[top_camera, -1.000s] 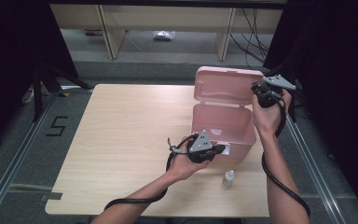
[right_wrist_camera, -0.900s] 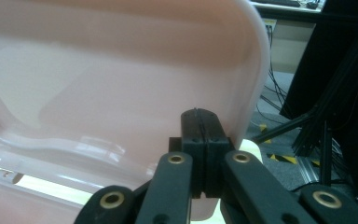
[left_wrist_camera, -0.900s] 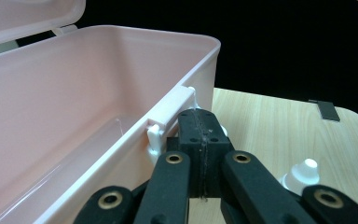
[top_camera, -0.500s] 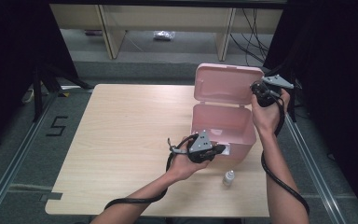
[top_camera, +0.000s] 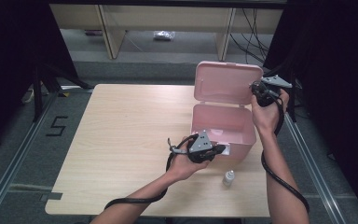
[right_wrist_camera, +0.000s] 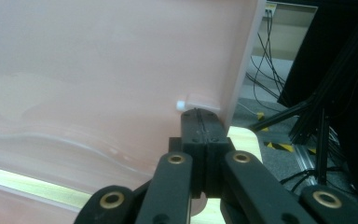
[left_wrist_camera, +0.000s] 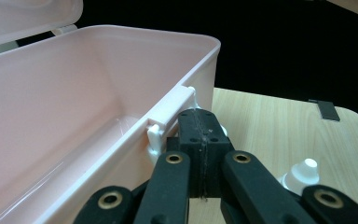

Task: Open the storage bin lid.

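Note:
A pink plastic box stands on the right part of the wooden table with its lid raised upright. My left gripper is shut, and its tips rest against the white latch on the box's front wall. In the left gripper view the jaws are pressed together with nothing between them. My right gripper is shut too, held up at the lid's right edge. In the right gripper view its tips touch the lid's inner face beside a small white nub. The box's inside looks empty.
A small white bottle stands on the table just in front of the box, to the right of my left hand, and its cap appears in the left gripper view. The table's right edge runs close to the box. Shelving and cables lie beyond the table.

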Tool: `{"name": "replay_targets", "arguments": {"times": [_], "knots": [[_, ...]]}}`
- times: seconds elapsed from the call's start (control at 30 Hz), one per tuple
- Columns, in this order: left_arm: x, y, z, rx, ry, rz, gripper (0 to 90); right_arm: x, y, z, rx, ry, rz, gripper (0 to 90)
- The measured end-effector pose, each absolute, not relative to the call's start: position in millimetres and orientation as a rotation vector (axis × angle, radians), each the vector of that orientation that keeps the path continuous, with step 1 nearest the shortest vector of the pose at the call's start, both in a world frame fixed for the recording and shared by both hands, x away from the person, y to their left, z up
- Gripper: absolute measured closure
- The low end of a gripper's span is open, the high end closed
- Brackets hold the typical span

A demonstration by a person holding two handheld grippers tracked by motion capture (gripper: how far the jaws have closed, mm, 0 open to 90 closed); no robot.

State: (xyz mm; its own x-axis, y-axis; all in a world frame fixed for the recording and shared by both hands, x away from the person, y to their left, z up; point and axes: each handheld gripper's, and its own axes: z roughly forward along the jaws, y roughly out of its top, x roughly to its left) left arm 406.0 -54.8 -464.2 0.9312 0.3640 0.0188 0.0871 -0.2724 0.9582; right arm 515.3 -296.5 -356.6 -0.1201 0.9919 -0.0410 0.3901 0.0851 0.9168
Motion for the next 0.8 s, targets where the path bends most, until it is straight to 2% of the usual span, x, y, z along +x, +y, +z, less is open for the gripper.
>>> {"name": "replay_targets", "arguments": {"times": [0.8], "knots": [[406,-55,-464,1.840,0.335,0.272,89.6,527,-296,-369,1.445,1.663,0.963,90.0]]}}
